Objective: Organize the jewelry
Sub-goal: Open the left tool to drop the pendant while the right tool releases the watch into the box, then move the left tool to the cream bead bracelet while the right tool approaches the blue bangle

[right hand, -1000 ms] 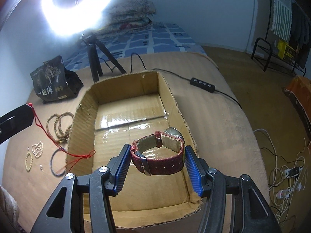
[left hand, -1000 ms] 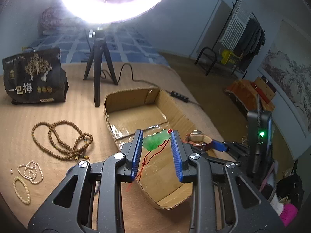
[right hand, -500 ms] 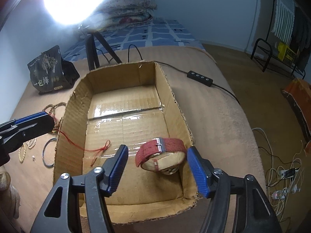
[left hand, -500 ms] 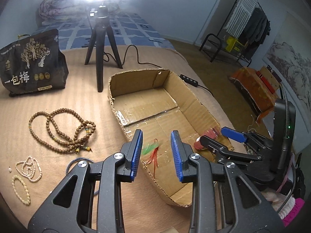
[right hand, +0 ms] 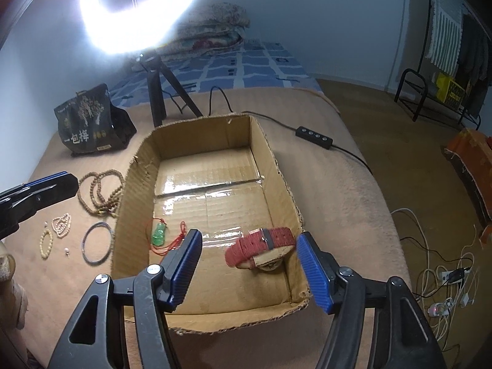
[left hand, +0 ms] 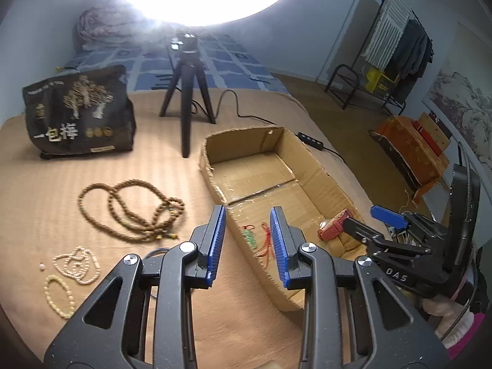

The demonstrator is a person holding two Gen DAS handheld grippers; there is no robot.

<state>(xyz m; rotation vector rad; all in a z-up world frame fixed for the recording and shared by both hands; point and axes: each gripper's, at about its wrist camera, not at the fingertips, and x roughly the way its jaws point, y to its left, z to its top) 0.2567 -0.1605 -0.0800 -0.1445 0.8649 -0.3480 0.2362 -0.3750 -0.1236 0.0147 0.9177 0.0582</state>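
Left claw (left hand: 248, 243): I see it released, empty, over the box's near-left wall.
Right claw (right hand: 249, 264): released, empty.
Watch (right hand: 261, 247): in cardboard box (right hand: 129, 203), near right wall; face hidden.
Pendant (right hand: 159, 235): box floor, near left wall.
Bead necklace (left hand: 132, 209): on the bed, left of box.

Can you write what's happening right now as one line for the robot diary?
left gripper: open | right gripper: open | green pendant, red watch: in cardboard box | bead necklace: outside

Both the left gripper (left hand: 247, 243) and the right gripper (right hand: 249, 272) are matte black frames with triangular cut-outs, silver pivot screws and ribbed blue finger pads (right hand: 313, 272), the right one marked in white with what looks like "DAS".
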